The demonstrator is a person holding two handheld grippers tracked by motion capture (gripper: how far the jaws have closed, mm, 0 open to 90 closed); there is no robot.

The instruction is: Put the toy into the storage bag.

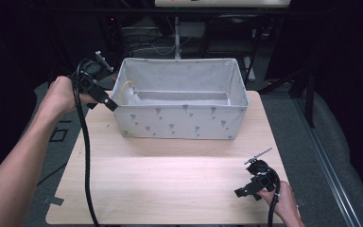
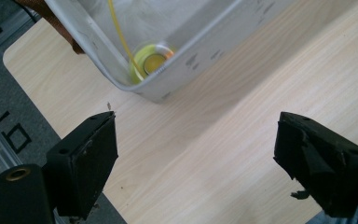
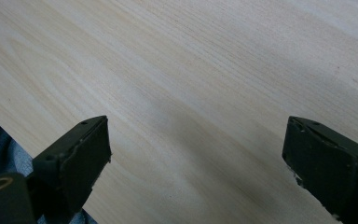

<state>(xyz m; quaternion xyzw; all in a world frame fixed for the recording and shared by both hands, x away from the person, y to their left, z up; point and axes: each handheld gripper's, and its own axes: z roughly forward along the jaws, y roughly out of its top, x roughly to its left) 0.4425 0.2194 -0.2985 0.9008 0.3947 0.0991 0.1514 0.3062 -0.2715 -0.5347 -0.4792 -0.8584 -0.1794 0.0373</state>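
Left gripper (image 1: 108, 103) spread wide, empty, raised beside bin (image 1: 179, 124) corner; right gripper (image 1: 246, 190) spread, low.

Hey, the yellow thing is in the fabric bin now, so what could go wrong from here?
The left tongs are open and empty but sit close to the fabric bin at its left end; a careless move might catch the soft wall and drag or tip the bin. The yellow item has a thin yellow cord running up the inside wall; it could snag the tongs. The left cable crosses the table and might catch.
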